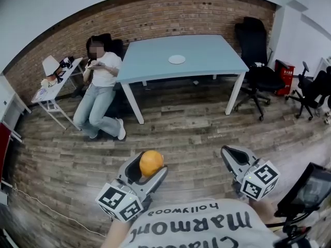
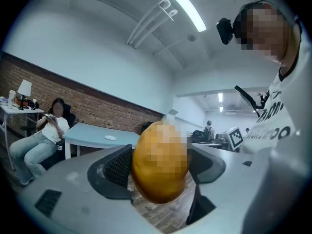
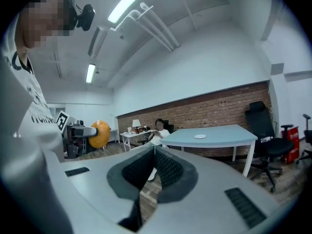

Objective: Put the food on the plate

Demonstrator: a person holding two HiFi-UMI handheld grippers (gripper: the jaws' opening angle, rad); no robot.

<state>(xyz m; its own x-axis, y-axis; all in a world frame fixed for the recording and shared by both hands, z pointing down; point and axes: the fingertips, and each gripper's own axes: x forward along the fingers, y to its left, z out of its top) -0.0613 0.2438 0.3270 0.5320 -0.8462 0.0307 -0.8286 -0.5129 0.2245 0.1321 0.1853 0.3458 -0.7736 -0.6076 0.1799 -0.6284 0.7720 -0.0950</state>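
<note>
Two tools above open floor (image 1: 196, 133): left tool (image 1: 150, 170) pinching orange (image 1: 151, 163), right tool (image 1: 231, 153) pressed together; plate (image 1: 177, 59) on table (image 1: 217, 61), well apart.

upper centre: light blue table (image 1: 207, 56) before a brick wall (image 1: 170, 14); left of it, seated person (image 1: 101, 87) in white top and jeans; far left, small white side table (image 1: 49, 94) bearing a lamp (image 1: 50, 65); upper right, black office chairs (image 1: 256, 56) on wood-plank floor (image 1: 196, 133)
</note>
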